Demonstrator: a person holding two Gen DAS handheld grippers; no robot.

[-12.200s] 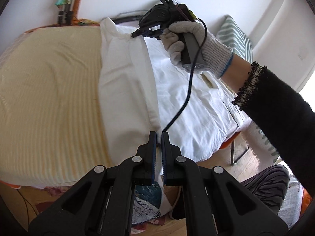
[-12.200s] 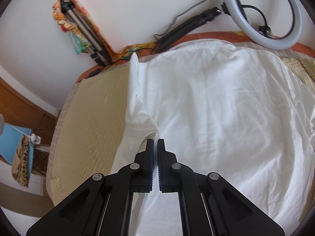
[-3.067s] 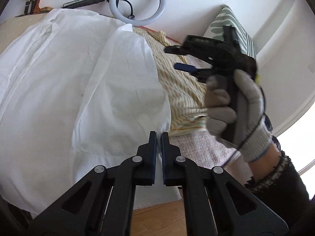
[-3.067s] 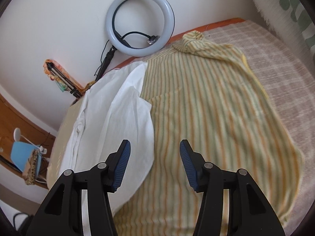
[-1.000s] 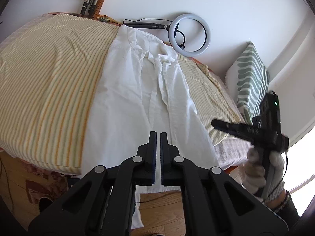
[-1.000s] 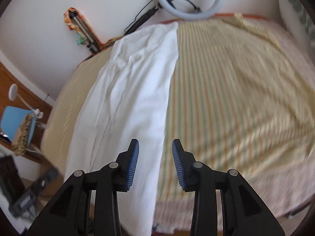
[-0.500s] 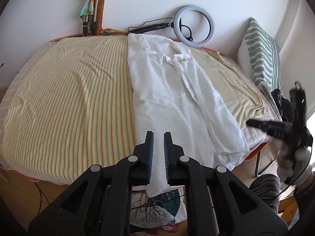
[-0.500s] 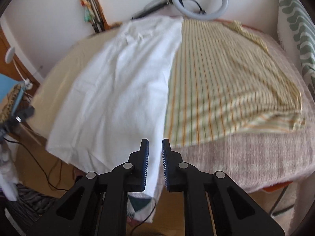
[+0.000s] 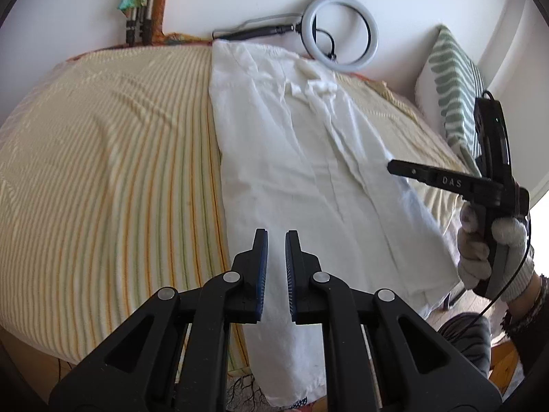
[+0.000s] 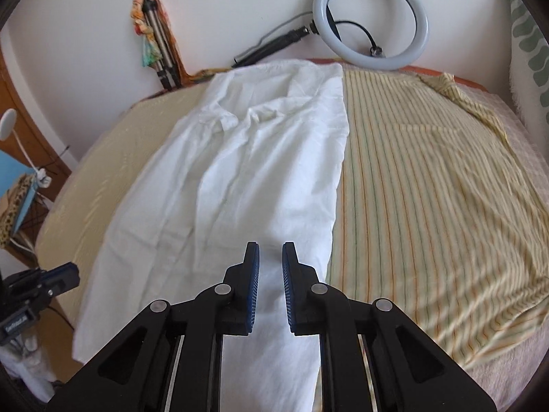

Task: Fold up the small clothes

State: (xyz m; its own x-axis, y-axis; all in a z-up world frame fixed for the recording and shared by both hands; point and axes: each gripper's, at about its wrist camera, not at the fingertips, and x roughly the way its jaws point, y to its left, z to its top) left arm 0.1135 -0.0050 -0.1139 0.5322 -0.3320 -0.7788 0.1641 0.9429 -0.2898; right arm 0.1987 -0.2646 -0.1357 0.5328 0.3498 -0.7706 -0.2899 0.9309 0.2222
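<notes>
Bedroom: striped bed (image 9: 103,171), pillow (image 9: 453,79)

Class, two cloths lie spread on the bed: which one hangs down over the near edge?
The plain white garment: its lower end drops past the near edge. The yellow striped cloth beside it is striped and stays on top.

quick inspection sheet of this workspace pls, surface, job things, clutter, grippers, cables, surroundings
surface: bed under a striped yellow sheet
job's things: white shirt lies lengthwise, sides folded in, lower end hanging over the near edge
clutter: ring light at the wall; striped yellow garment spread beside the shirt
grippers: left gripper and right gripper over the shirt's lower end, narrow gaps, holding nothing
cables: ring light lead; cable from the right gripper's handle
surroundings: white wall, patterned pillow, folded tripod
</notes>
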